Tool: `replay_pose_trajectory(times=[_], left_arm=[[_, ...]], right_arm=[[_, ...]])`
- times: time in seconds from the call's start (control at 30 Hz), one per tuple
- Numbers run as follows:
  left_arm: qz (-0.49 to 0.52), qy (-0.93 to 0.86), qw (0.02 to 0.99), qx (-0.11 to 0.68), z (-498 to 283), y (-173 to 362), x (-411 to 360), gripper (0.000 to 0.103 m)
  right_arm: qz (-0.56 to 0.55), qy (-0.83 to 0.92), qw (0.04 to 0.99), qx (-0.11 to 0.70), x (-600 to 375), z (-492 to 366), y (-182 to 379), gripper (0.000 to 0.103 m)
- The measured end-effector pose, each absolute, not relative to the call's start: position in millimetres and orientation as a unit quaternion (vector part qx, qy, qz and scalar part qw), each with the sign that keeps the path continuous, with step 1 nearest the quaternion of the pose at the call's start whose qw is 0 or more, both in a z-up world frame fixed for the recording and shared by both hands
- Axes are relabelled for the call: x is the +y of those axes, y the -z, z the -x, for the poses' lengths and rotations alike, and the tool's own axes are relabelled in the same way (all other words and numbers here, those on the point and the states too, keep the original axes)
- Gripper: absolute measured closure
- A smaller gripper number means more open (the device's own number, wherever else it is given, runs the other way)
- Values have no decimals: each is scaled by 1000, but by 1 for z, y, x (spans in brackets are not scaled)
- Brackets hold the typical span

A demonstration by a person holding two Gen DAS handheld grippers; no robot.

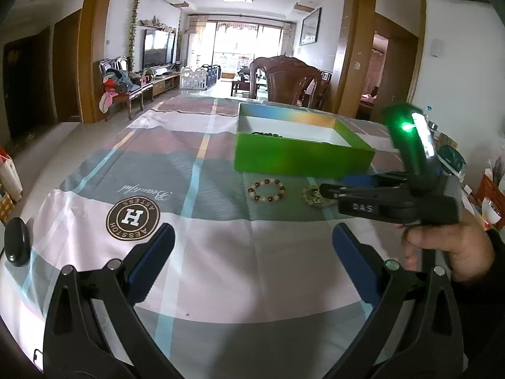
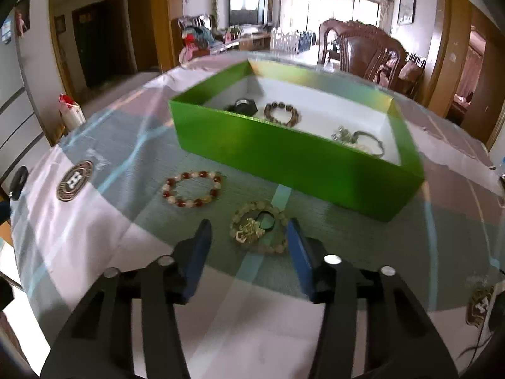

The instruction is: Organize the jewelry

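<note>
A pale bead bracelet with a gold charm lies on the tablecloth in front of the green box. My right gripper is open and straddles it; the right blue pad is close to the beads and the left pad stands apart from them. A red-and-white bead bracelet lies to its left. Inside the box are a brown bead bracelet, a dark band and a silver bangle. In the left wrist view my left gripper hangs open over bare cloth, nothing between its fingers, with the right gripper at the pale bracelet.
The tablecloth bears a round brown logo. A black oval object sits at the table's left edge. A person's hand holds the right gripper. A wooden chair stands behind the green box. Clutter lines the right edge.
</note>
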State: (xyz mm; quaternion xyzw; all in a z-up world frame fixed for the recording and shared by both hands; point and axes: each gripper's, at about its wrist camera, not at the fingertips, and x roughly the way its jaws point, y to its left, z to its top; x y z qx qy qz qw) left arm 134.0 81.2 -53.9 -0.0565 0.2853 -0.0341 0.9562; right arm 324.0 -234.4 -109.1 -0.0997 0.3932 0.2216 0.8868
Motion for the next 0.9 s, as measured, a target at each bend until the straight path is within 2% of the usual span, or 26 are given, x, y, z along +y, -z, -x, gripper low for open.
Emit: replay_pose_trajectory(times=[0.13, 0.23, 0.3, 0.63, 0.7, 0.9], left_arm=[[56, 36, 954, 292, -141, 56, 85, 4], [47, 37, 952, 299, -149, 58, 84, 4], [46, 39, 952, 300, -154, 59, 85, 4], [-8, 76, 937, 340, -226, 70, 52, 7], [-28, 84, 929, 358, -247, 80, 42, 11], [-65, 104, 901, 415, -293, 106, 25, 44]], right_arm=[[94, -234, 876, 411, -229, -334, 120, 71], [96, -238, 874, 413, -226, -335, 124, 86], [90, -243, 873, 414, -227, -337, 125, 100], [0, -254, 903, 346, -286, -295, 71, 101], [-12, -250, 908, 336, -301, -282, 64, 101], [-32, -243, 911, 332, -330, -254, 61, 102]])
